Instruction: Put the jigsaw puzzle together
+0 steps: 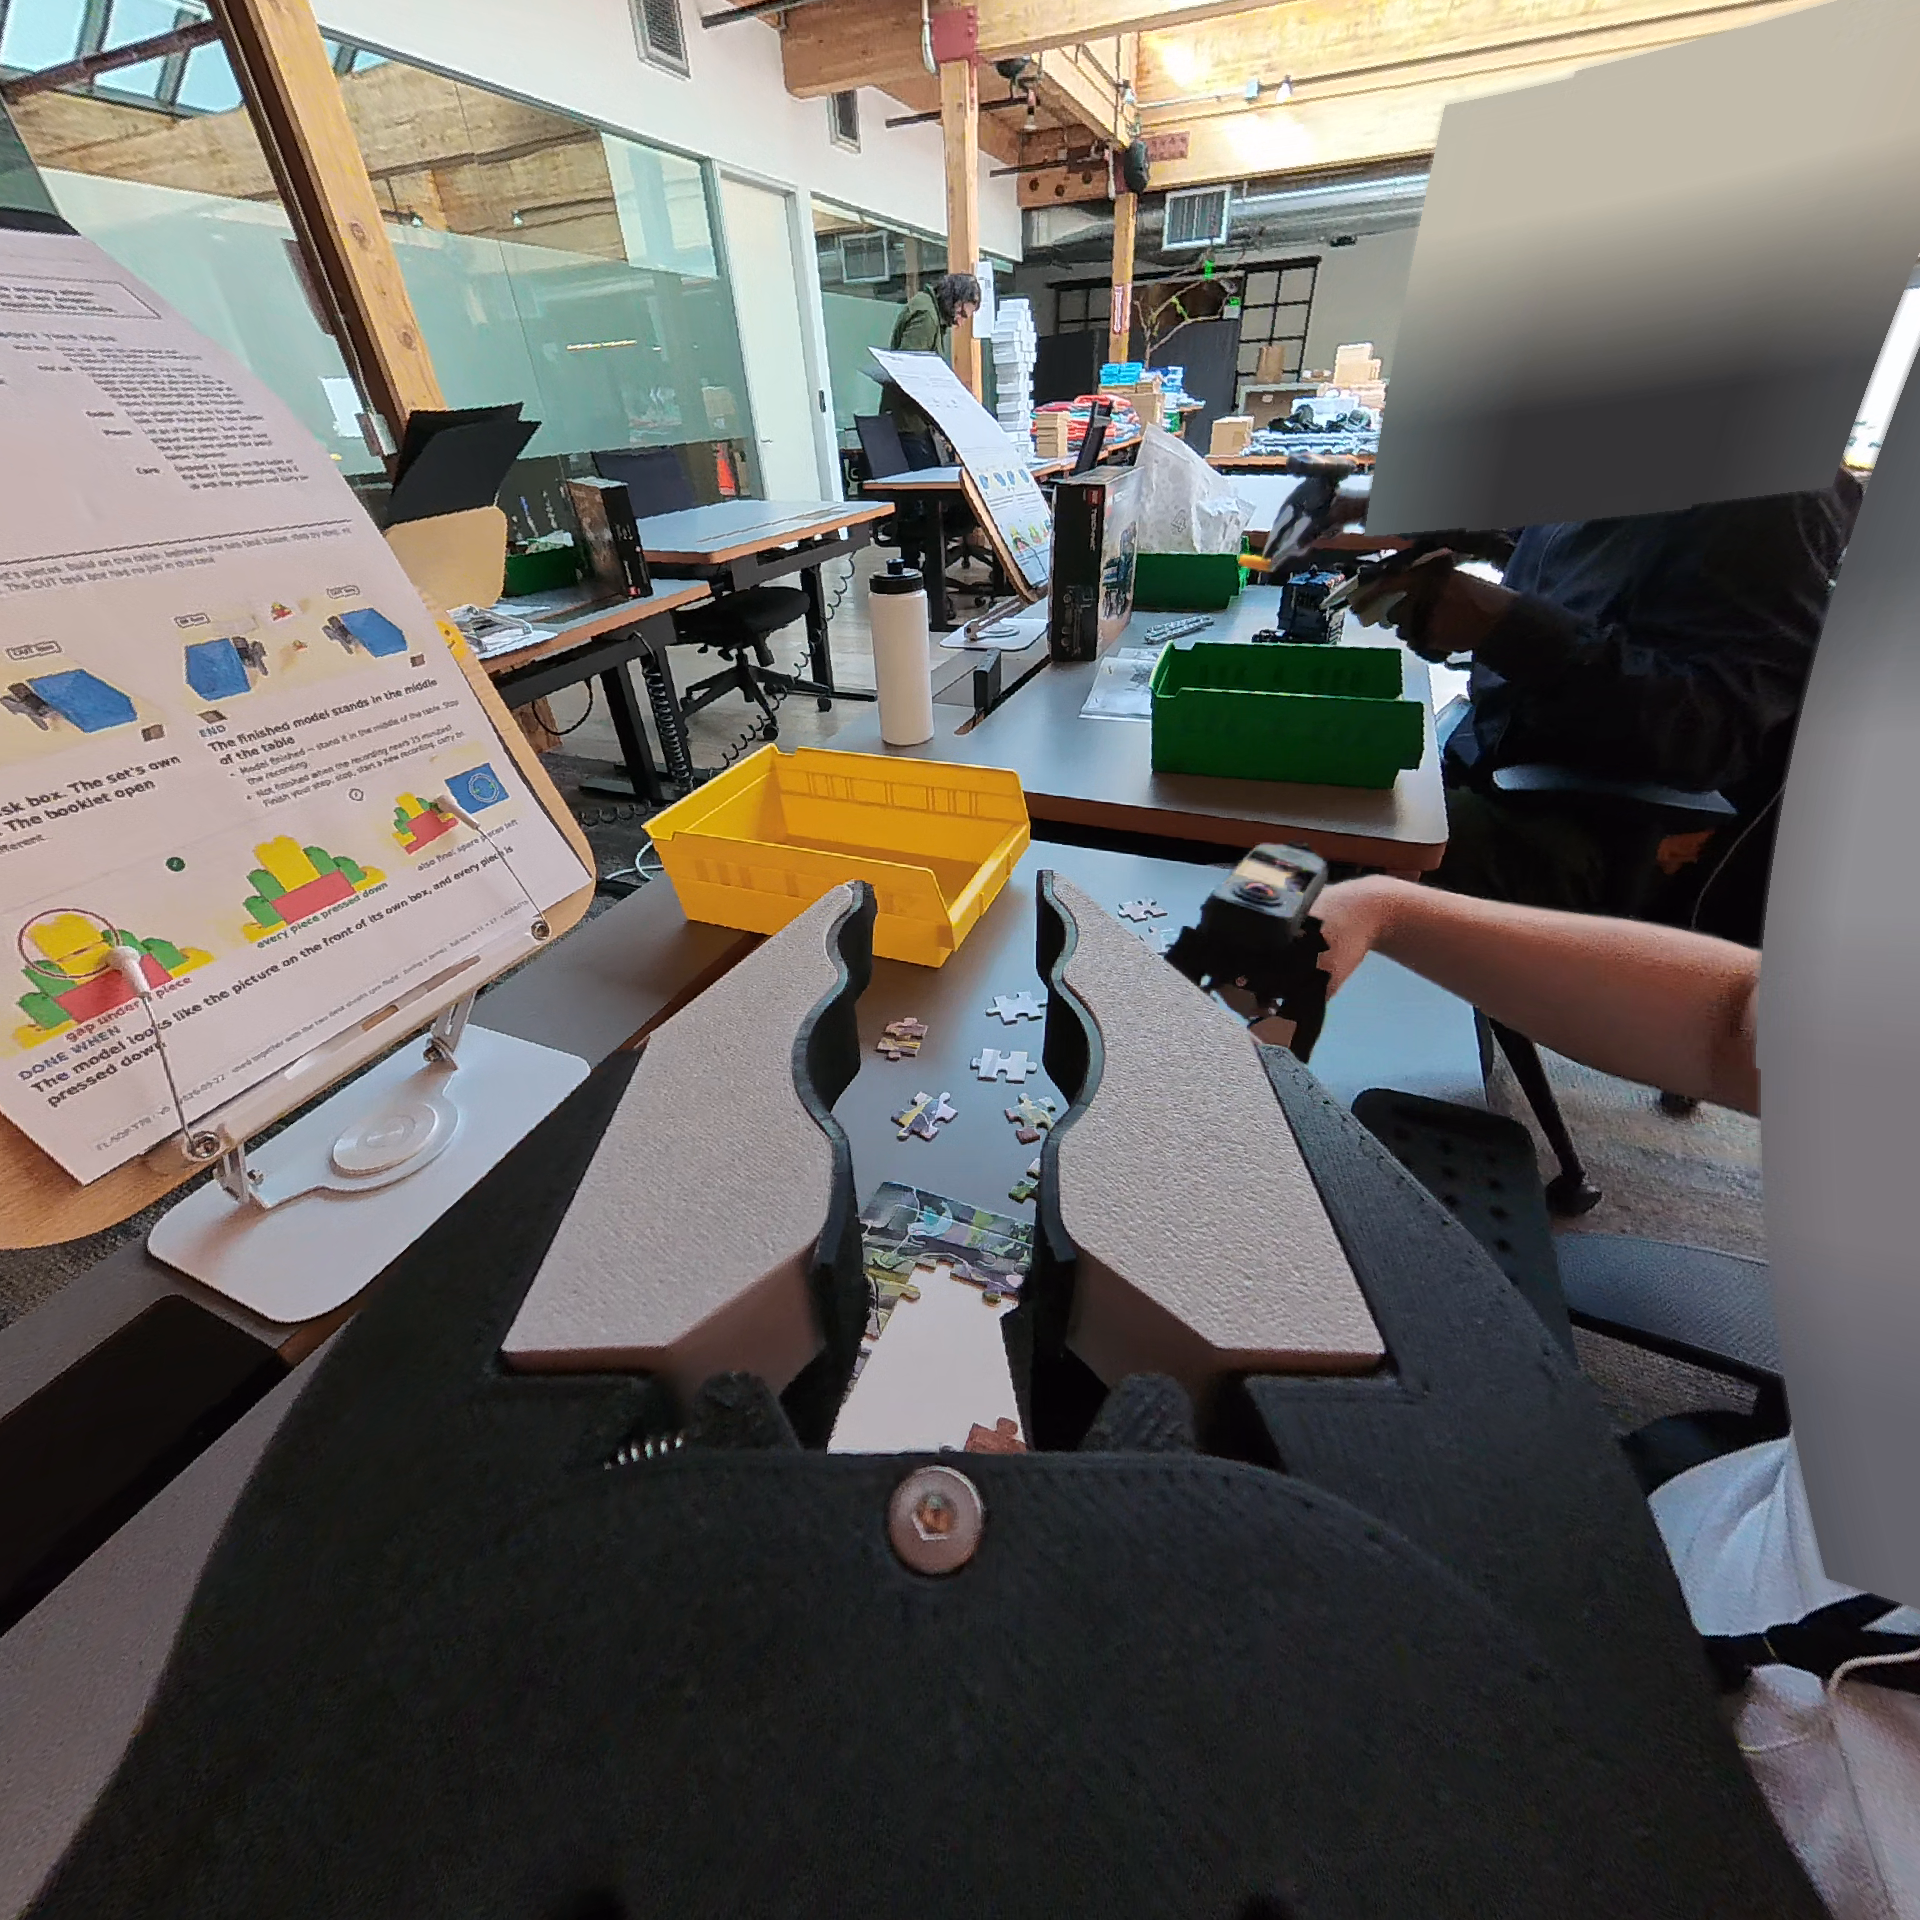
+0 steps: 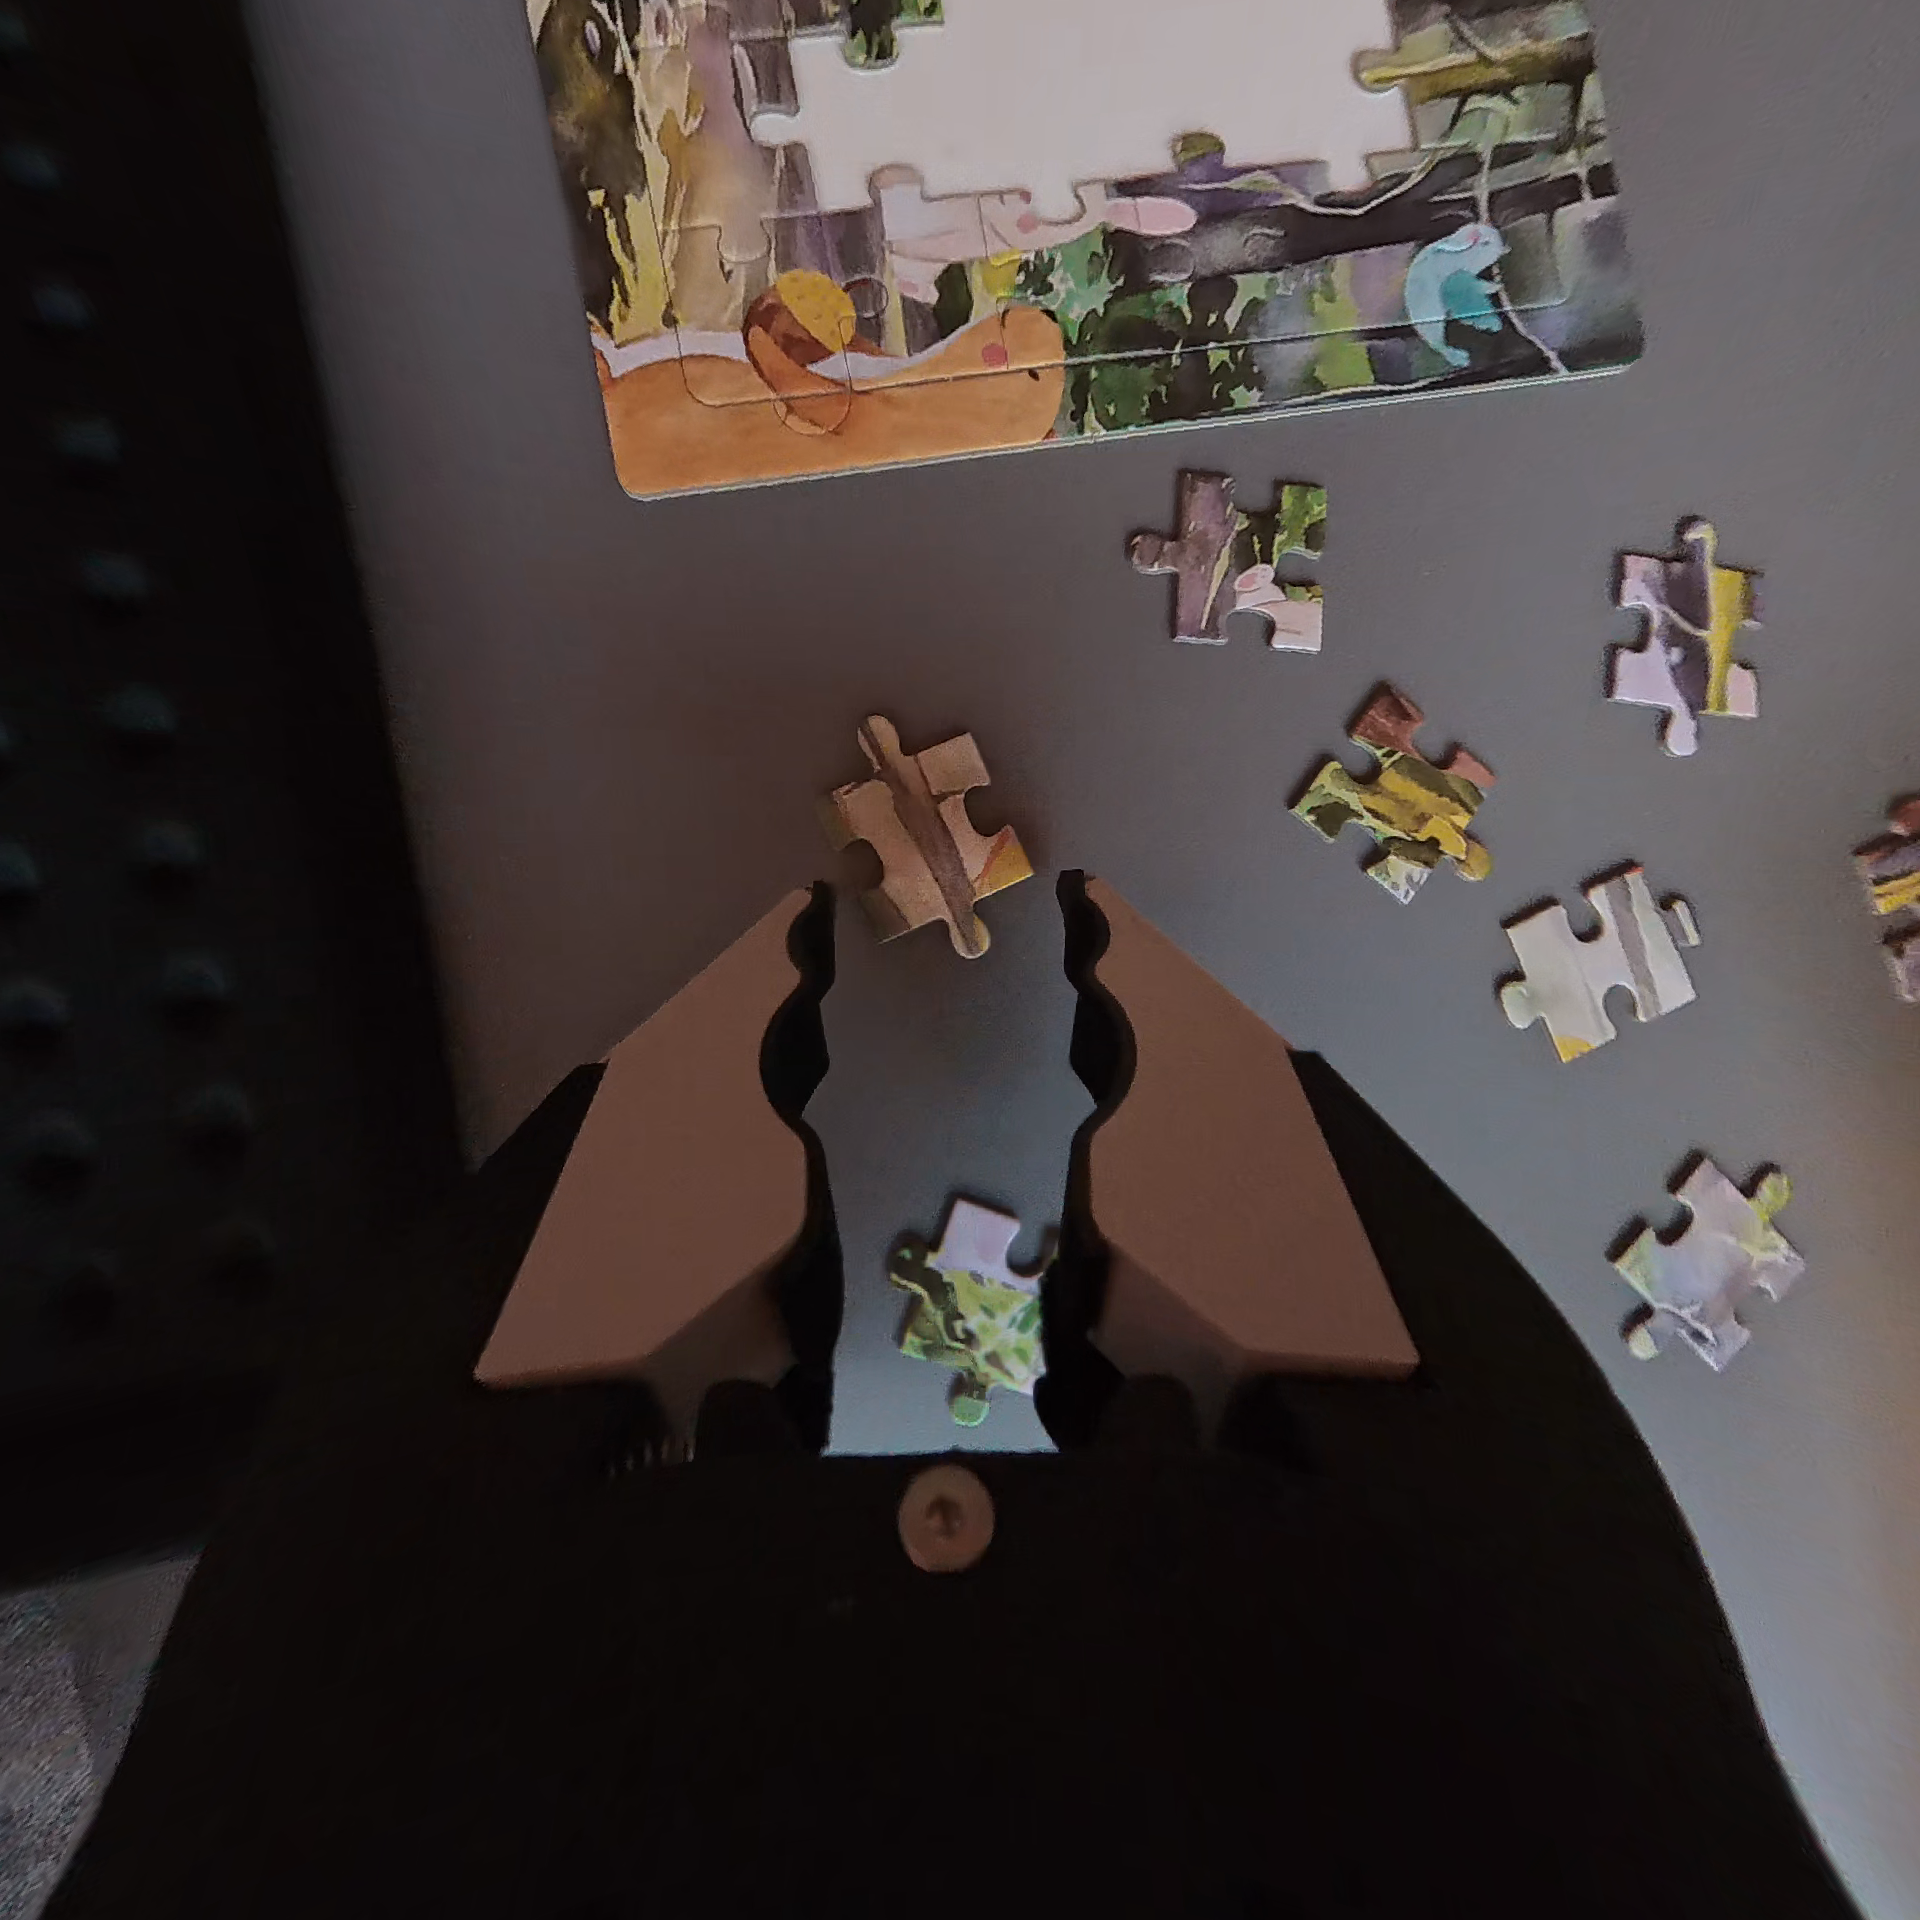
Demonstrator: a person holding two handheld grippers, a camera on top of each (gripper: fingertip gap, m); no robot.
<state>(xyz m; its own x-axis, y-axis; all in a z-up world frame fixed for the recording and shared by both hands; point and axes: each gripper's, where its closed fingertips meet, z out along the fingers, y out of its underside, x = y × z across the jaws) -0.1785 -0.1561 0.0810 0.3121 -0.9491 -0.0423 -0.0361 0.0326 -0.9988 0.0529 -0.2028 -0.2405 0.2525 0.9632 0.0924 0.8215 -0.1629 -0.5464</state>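
Note:
The partly built puzzle board (image 2: 1091,260) lies on the grey table, its frame pieces in place and a white gap in the middle. My right gripper (image 2: 945,891) is open and points down at the table. A tan loose piece (image 2: 925,831) lies just past its tips, untouched. A green and white piece (image 2: 971,1299) lies under the gap between its fingers. Several loose pieces (image 2: 1392,795) lie to the right. My left gripper (image 1: 956,902) is open and empty, raised above the board (image 1: 935,1236). The right gripper (image 1: 1262,997) shows ahead of it, held in a hand.
A yellow bin (image 1: 831,842) stands at the table's far edge. An instruction sheet on a stand (image 1: 208,727) is at the left. A neighbouring table holds a green bin (image 1: 1288,717) and a white bottle (image 1: 899,655). A black chair seat (image 2: 125,727) sits beside the table. One gripper's finger ends stand about 40 centimeters off the other's.

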